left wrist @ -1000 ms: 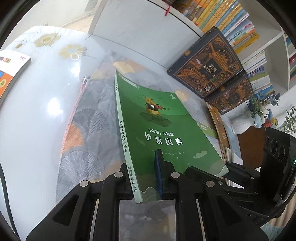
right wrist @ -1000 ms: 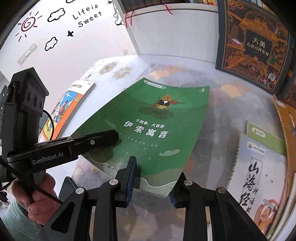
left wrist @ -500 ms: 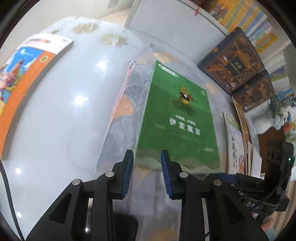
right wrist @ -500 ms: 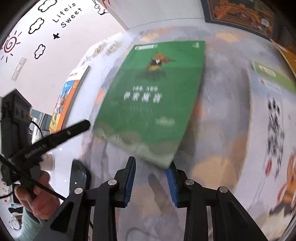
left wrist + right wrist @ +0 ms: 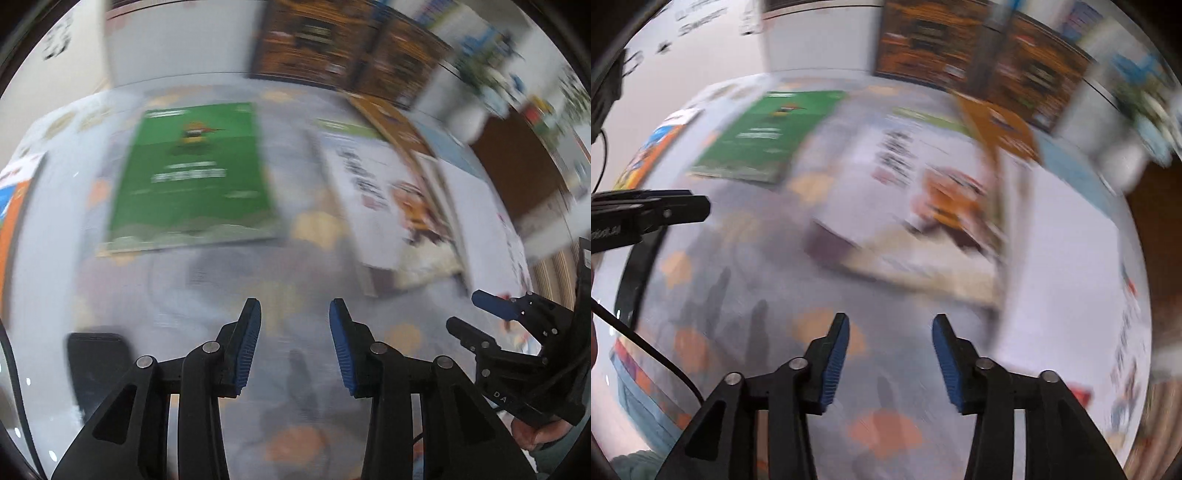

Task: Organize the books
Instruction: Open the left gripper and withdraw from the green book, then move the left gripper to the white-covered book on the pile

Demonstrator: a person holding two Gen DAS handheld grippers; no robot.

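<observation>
Green book (image 5: 192, 173) flat on the table (image 5: 221, 280), both grippers' (image 5: 293, 343) (image 5: 890, 354) jaws opening, empty, well apart from it

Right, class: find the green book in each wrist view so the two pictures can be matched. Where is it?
Left wrist: green book lies flat, upper left of centre, beyond the empty fingers.
Right wrist: green book sits upper left, nearer the edge, looking smaller.
Shared landmark: the white book lies to its right in both.
</observation>
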